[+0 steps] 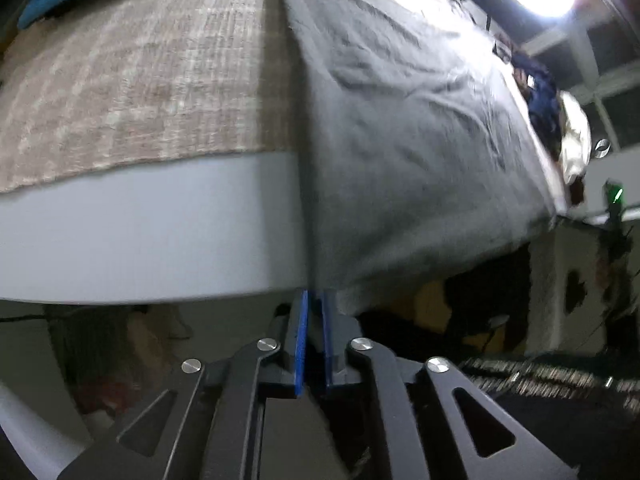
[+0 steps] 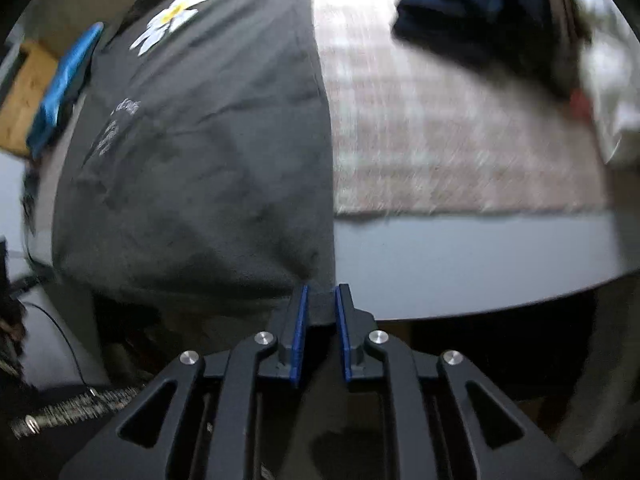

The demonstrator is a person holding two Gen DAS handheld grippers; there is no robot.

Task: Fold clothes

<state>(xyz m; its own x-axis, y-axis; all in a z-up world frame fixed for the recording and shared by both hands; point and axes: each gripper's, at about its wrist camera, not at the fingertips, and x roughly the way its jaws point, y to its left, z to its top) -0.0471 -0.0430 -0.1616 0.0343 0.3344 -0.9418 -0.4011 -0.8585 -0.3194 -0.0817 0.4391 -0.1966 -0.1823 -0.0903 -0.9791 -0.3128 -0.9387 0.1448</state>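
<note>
A dark grey T-shirt [image 1: 408, 128] lies spread on the table, its hem hanging over the near edge. It also shows in the right wrist view [image 2: 200, 168], with a white daisy print [image 2: 176, 16] near its far end. My left gripper [image 1: 315, 300] is shut on the shirt's left hem corner at the table edge. My right gripper [image 2: 321, 300] is shut on the shirt's right hem corner, cloth bunched between its blue pads [image 2: 299, 328].
A beige woven mat [image 1: 140, 80] covers the white table [image 1: 140, 232]. A blue cloth [image 2: 64, 84] lies at the far left. A pile of dark blue and white clothes [image 2: 500, 8] sits at the far right of the table.
</note>
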